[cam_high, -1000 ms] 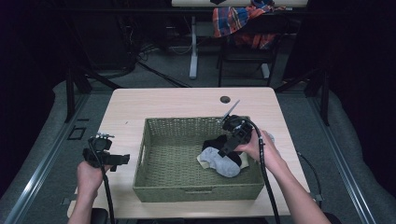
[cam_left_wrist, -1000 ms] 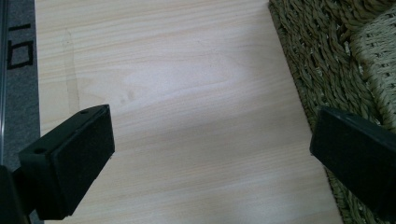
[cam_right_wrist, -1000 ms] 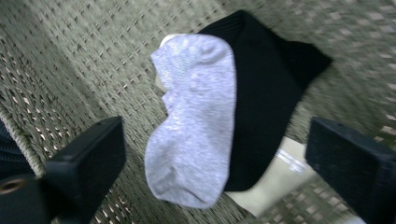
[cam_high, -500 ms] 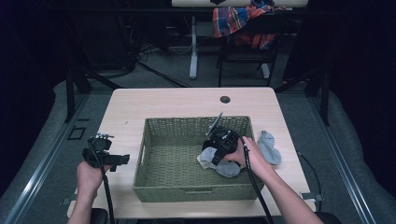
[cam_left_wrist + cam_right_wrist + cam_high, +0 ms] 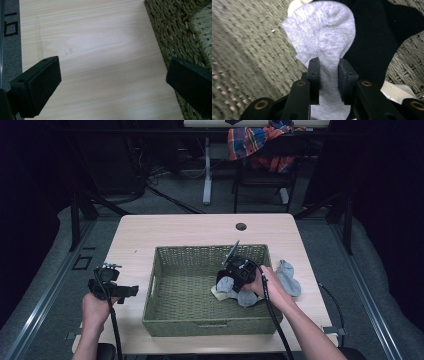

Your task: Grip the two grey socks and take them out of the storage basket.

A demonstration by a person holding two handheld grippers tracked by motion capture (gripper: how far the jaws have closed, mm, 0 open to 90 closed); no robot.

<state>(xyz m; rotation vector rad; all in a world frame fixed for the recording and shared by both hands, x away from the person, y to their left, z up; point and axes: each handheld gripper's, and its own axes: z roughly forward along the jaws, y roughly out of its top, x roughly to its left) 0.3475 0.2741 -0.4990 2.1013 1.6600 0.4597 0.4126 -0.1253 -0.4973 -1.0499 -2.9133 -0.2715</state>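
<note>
grey sock (image 5: 322, 37) | right claw (image 5: 329, 75) pinching it in basket (image 5: 165, 295) | left claw (image 5: 112, 82) spread

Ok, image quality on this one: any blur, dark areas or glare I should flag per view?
High view: table evenly lit, surroundings fall into near-black; slightly soft. Left gripper view: sharp wood grain with a mild bright patch mid-table, no harsh glare. Right gripper view: grey sock between the jaws is crisp, but the basket weave at left is smeared by blur.
</note>
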